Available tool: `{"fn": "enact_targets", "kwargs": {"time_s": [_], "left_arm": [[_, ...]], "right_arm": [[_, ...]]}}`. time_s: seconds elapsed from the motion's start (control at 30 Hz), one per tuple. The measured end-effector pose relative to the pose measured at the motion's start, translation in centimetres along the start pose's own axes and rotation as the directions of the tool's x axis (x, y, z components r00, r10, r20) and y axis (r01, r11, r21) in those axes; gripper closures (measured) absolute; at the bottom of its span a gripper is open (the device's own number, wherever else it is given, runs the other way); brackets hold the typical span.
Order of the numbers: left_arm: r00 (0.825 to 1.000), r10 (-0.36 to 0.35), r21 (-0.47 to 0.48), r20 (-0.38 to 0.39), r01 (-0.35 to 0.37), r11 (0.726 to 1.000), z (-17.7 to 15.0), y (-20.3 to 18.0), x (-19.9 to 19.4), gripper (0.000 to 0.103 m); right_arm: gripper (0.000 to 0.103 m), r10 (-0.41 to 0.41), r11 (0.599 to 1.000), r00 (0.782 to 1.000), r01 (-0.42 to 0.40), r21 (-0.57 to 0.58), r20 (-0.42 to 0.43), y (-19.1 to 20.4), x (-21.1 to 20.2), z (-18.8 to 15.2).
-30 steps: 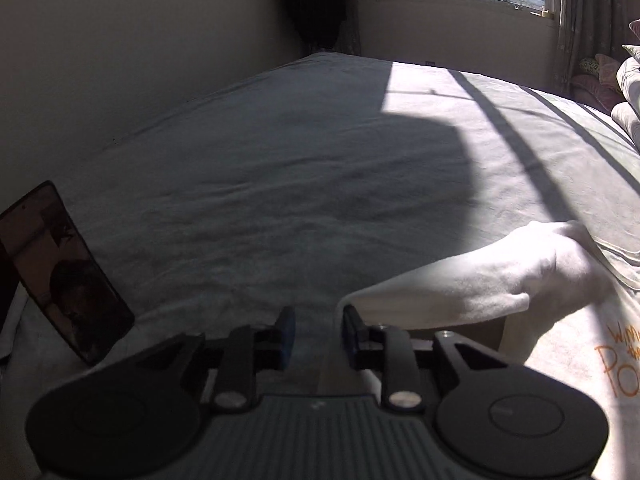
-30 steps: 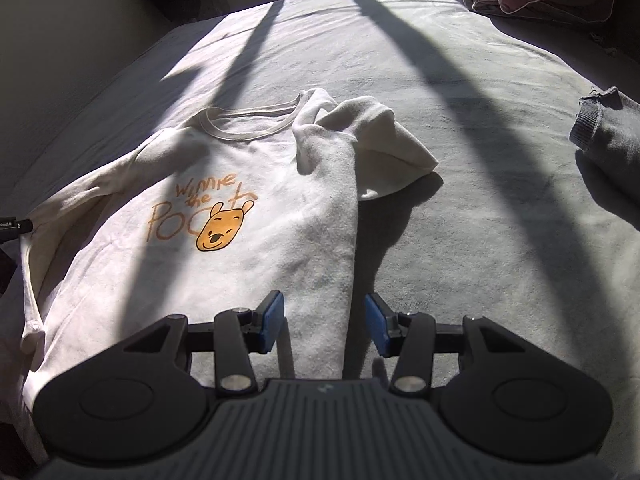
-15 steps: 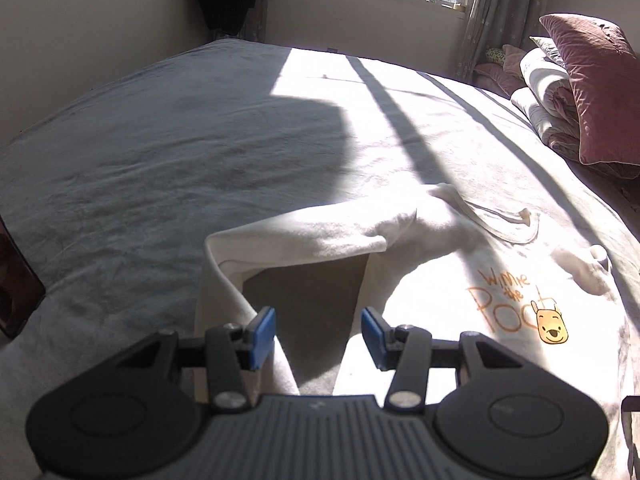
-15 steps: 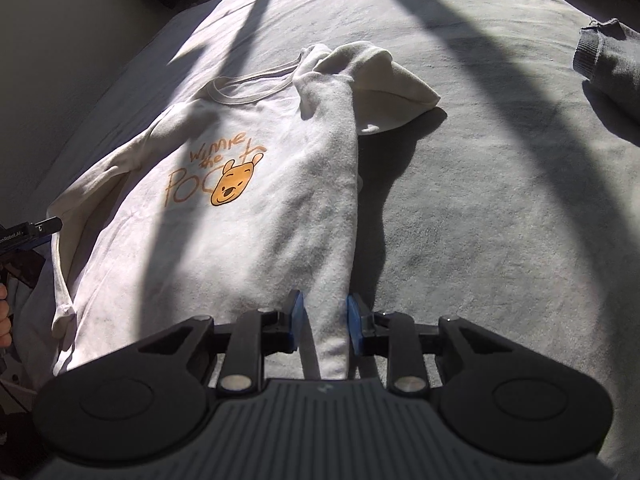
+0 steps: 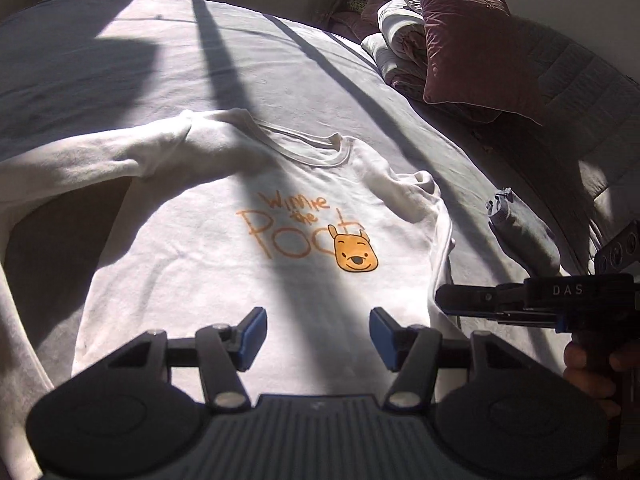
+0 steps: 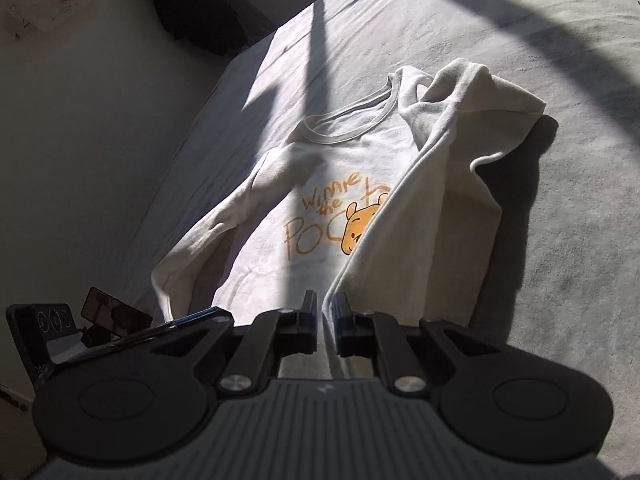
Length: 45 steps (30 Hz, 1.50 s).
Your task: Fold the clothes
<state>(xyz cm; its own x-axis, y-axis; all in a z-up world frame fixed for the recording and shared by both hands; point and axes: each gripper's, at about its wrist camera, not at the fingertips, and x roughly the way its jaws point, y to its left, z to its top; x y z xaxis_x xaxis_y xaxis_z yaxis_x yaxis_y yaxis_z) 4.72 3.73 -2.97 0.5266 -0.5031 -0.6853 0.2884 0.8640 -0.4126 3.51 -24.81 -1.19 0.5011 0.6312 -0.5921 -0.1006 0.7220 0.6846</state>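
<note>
White sweatshirt [image 5: 224, 264] on bed [image 5: 120, 64], print reading "Winnie the Pooh"
Right tool [image 6: 327, 316] clamps its hem, "DAS" on its body; left tool [image 5: 318, 338] wide open, empty, at 6 o'clock

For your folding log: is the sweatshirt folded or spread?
Mostly spread: the sweatshirt lies front-up; the right hand-held gripper lifts one side.

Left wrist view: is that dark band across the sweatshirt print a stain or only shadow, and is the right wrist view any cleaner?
Left wrist view: shadow only, a hard window-bar stripe crossing the sweatshirt and the bed. Right wrist view: harsh sun too, a curved shadow over the bed's far part, edges bent by fisheye.
</note>
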Motion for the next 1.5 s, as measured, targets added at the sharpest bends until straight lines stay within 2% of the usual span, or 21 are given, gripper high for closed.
{"fn": "enact_targets", "kwargs": {"time_s": [0.07,0.13,0.23,0.37,0.53,0.6,0.7,0.83,0.97,1.17,1.27,1.43,1.5], "left_arm": [[0.997,-0.066,0.005,-0.028,0.066,0.998,-0.2,-0.9,0.8,0.04],[0.994,-0.099,0.005,-0.053,0.1,0.995,-0.5,-1.5,1.6,0.038],[0.992,-0.095,0.017,-0.083,0.097,0.995,-0.9,-2.6,2.8,0.037],[0.992,-0.09,0.048,-0.093,0.095,0.994,-1.0,-4.1,3.8,0.037],[0.992,-0.102,0.107,-0.074,0.11,0.988,-0.9,-6.5,4.4,0.037],[0.991,-0.109,0.12,-0.071,0.117,0.986,-0.9,-7.3,4.8,0.037],[0.99,-0.121,0.135,-0.068,0.129,0.982,-1.1,-8.2,5.5,0.038],[0.988,-0.136,0.16,-0.075,0.147,0.976,-1.4,-9.1,6.2,0.038],[0.985,-0.155,0.188,-0.079,0.168,0.968,-1.8,-9.7,6.6,0.038],[0.981,-0.174,0.218,-0.082,0.188,0.958,-2.2,-10.3,6.4,0.038],[0.979,-0.186,0.204,-0.08,0.199,0.959,-2.1,-10.0,6.1,0.039],[0.978,-0.196,0.18,-0.077,0.207,0.962,-2.0,-9.7,5.9,0.042],[0.983,-0.166,0.181,-0.073,0.177,0.967,-2.2,-9.7,6.1,0.045]], "right_arm": [[0.094,0.037,0.999,0.999,-0.036,0.038,-0.02,0.0,1.2,0.2],[0.095,0.054,0.997,0.998,-0.052,0.059,-0.035,0.0,2.2,0.4],[0.095,0.025,0.999,0.999,-0.024,0.043,-0.027,0.4,2.6,0.6],[0.086,0.017,1.0,0.999,-0.018,0.019,0.037,0.2,0.3,1.3],[0.086,-0.045,0.998,0.986,0.039,0.04,0.162,-1.6,-4.3,2.2],[0.085,-0.11,0.993,0.977,0.098,0.07,0.181,-3.0,-5.5,2.5],[0.083,-0.17,0.98,0.972,0.15,0.133,0.161,-5.3,-6.5,2.5],[0.083,-0.097,0.979,0.994,0.085,0.185,0.052,-7.3,-5.9,1.7],[0.082,-0.009,0.976,1.0,0.007,0.216,0.006,-7.4,-5.3,1.0],[0.082,0.125,0.958,0.991,-0.107,0.265,-0.05,-7.3,-4.6,0.0],[0.082,0.177,0.947,0.982,-0.151,0.284,-0.067,-6.9,-3.8,-0.1],[0.082,0.192,0.939,0.977,-0.154,0.309,-0.096,-6.2,-1.6,0.3],[0.082,0.19,0.939,0.976,-0.149,0.311,-0.106,-6.0,-0.7,0.6]]}}
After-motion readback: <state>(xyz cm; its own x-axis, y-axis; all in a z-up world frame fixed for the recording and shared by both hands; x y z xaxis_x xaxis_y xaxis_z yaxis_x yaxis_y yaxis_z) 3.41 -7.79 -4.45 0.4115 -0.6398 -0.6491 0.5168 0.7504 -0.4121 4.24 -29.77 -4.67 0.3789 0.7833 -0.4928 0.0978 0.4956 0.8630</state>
